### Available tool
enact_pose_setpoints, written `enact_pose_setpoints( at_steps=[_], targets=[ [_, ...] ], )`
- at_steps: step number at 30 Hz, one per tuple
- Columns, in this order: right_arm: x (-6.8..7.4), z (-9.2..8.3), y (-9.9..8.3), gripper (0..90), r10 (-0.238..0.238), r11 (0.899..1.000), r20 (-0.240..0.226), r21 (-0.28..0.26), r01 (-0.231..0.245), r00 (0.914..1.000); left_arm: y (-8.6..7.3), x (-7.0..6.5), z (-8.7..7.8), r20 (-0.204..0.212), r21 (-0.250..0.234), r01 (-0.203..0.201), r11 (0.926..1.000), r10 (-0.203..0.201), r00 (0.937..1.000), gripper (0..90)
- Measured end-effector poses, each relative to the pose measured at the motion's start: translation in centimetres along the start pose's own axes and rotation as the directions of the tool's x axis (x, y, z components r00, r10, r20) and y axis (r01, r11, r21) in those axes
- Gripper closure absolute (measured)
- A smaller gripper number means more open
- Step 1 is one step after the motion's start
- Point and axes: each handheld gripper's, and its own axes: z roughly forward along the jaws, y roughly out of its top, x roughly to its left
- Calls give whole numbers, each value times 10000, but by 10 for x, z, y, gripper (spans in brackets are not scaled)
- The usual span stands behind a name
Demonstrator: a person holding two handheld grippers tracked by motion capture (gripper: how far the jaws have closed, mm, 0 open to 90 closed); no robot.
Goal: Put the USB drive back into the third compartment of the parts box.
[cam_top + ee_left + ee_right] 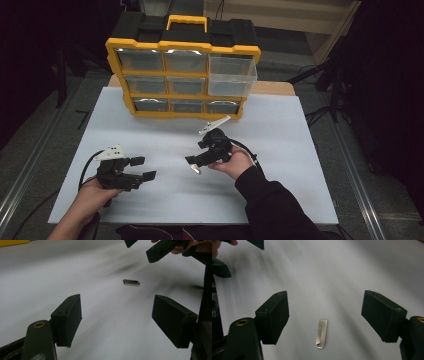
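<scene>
Working from the left, my left hand-held gripper (142,168) hovers low over the white worktop (300,165) with its jaws spread wide and nothing between them; I read it as idle, so I would leave it parked clear of the other hand. The thing I am after is the small metal USB stick (195,169), lying flat on the worktop between the two tools, just under the front of the right one and well short of the yellow organizer with clear drawers (182,80) at the back. My right hand-held gripper (196,152) is also released, jaws wide apart and touching nothing; in the right gripper view the USB stick (322,337) sits between the pads, nearer the camera than their tips. To do this well I would lower straight down, centre the stick's narrow width between the pads, and close gently.
</scene>
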Motion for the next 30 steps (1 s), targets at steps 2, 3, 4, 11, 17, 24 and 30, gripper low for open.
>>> enact_pose_setpoints(
  at_steps=[2,3,4,11,17,24,30],
  targets=[
    [0,4,-2,201,-38,9998,136,221,35,9999,0,0,0,1,-10,3,10000,-3,10000,252],
    [0,4,-2,201,-38,9998,136,221,35,9999,0,0,0,6,-18,9,10000,-9,10000,252],
    [0,6,-4,202,-113,9995,171,303,108,9998,0,0,0,6,-22,10,10000,-10,10000,252],
    [2,18,-11,228,-25,9975,129,704,16,9999,0,0,0,11,-35,26,10000,-26,10000,252],
    [6,29,-17,251,-148,9939,386,1097,105,9991,0,0,0,18,-50,19,10000,-19,10000,252],
    [5,34,-21,366,68,9924,518,1222,-131,9986,0,0,-1,18,-48,5,10000,-4,10000,252],
    [8,33,-22,493,-89,9913,769,1316,-13,9970,0,0,-1,13,-51,3,10000,-3,10000,252]
  ],
)
